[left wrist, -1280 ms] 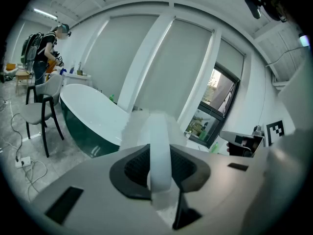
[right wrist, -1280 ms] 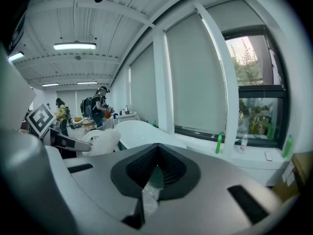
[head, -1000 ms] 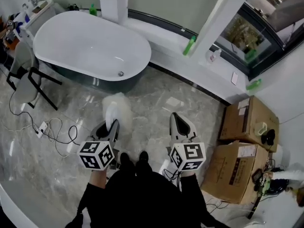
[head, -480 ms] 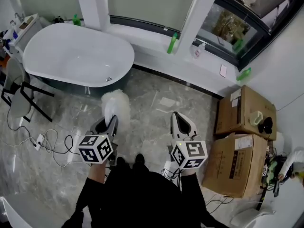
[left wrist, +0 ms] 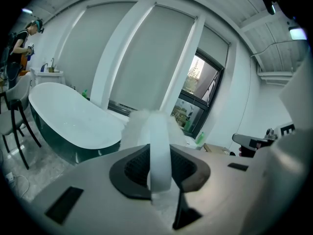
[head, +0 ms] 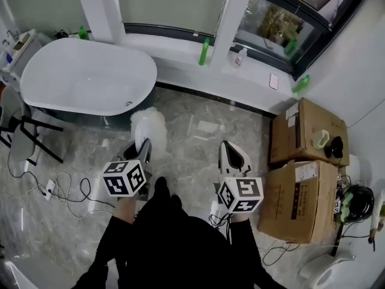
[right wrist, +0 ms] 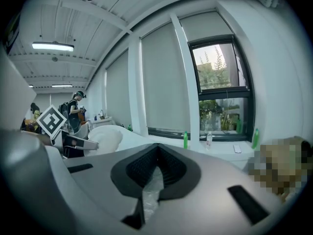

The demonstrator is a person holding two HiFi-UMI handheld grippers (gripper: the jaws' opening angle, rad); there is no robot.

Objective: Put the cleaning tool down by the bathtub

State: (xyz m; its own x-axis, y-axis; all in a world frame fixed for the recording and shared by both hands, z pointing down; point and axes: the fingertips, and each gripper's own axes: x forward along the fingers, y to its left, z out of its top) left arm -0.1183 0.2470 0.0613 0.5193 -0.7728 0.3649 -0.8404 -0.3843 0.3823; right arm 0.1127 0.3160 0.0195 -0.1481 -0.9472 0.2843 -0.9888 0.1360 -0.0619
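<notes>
The cleaning tool is a fluffy white duster (head: pixel 148 124) on a flat white handle (left wrist: pixel 159 136). My left gripper (head: pixel 143 150) is shut on that handle, and the fluffy head sticks out ahead of the jaws, above the marble floor. The white oval bathtub (head: pixel 84 78) stands at the upper left, its near end a short way beyond the duster; the left gripper view has the bathtub (left wrist: pixel 68 124) at left. To the right, my right gripper (head: pixel 231 154) hangs over the floor, jaws together with nothing held. In the right gripper view the duster (right wrist: pixel 105 140) shows at left.
Two cardboard boxes (head: pixel 308 136) (head: pixel 298 202) stand at the right. Green bottles (head: pixel 204 52) sit on the window sill (head: pixel 180 44). A chair (head: pixel 24 131) and loose cables (head: pixel 60 188) lie left of me. Another person (left wrist: pixel 19 43) stands far beyond the tub.
The view has swung right: the bathtub has slid towards the left edge and more of the boxes shows. Both grippers keep their places, the left still shut on the duster.
</notes>
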